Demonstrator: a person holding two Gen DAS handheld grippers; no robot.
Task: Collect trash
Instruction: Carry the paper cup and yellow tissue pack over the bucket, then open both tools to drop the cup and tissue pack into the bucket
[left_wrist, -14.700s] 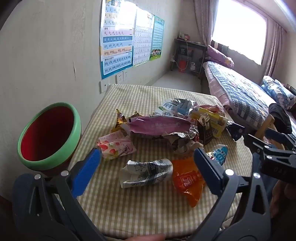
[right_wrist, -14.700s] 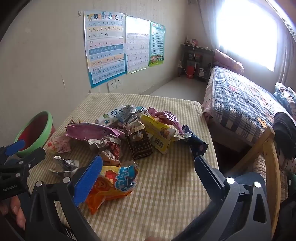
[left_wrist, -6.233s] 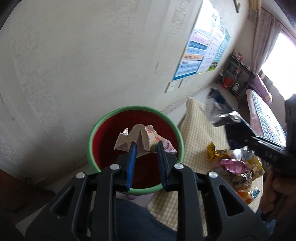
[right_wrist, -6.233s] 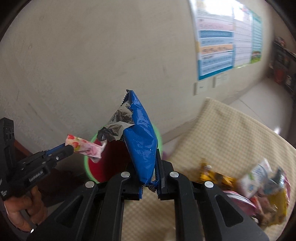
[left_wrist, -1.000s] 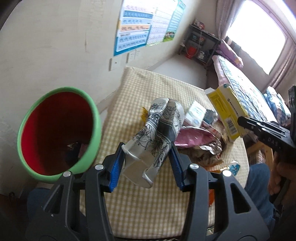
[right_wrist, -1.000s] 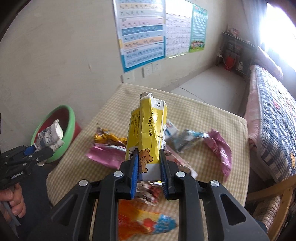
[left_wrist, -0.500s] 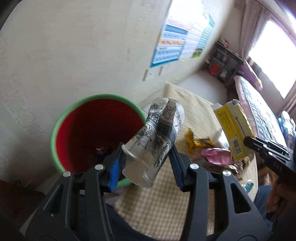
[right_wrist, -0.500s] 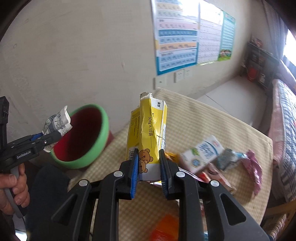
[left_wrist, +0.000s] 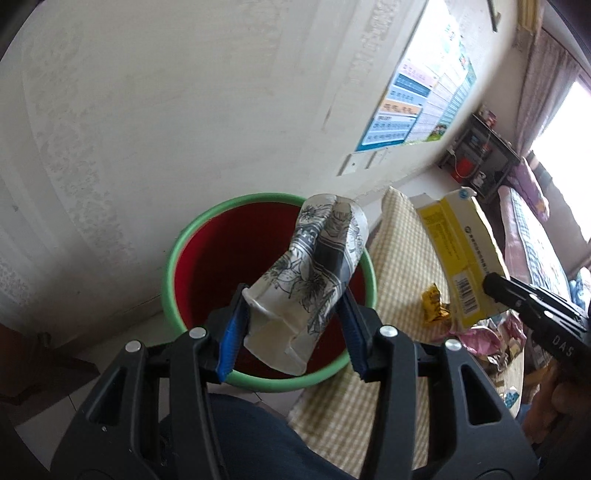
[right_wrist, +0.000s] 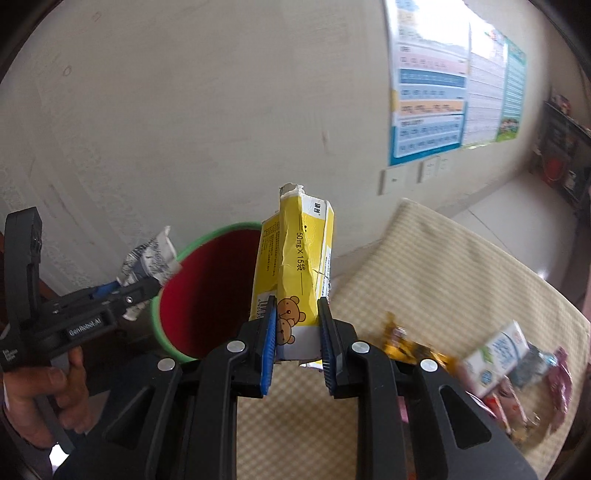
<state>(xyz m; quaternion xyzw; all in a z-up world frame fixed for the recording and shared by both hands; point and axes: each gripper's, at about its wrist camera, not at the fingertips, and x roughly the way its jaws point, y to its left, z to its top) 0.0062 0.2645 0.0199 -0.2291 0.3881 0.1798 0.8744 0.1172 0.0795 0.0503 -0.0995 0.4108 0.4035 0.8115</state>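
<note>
My left gripper (left_wrist: 291, 325) is shut on a crushed paper cup (left_wrist: 314, 269) printed with grey flowers, held over the mouth of the red bin (left_wrist: 207, 266) with a green rim. In the right wrist view that cup (right_wrist: 149, 258) pokes out beside the bin (right_wrist: 199, 295). My right gripper (right_wrist: 295, 328) is shut on a torn yellow carton (right_wrist: 295, 266) with a bear print, held upright just right of the bin. The carton (left_wrist: 461, 254) also shows at the right of the left wrist view.
The bin stands on the floor against a white wall, next to a table with a checked cloth (right_wrist: 461, 280). Several wrappers (right_wrist: 517, 365) and a small milk box (right_wrist: 495, 350) lie on the cloth. Posters (right_wrist: 443, 92) hang on the wall. A person's hand (right_wrist: 40, 402) holds the left tool.
Both grippers have swung left from over the table toward the bin. The cup now hangs over the bin's mouth and the carton stands close beside its rim.
</note>
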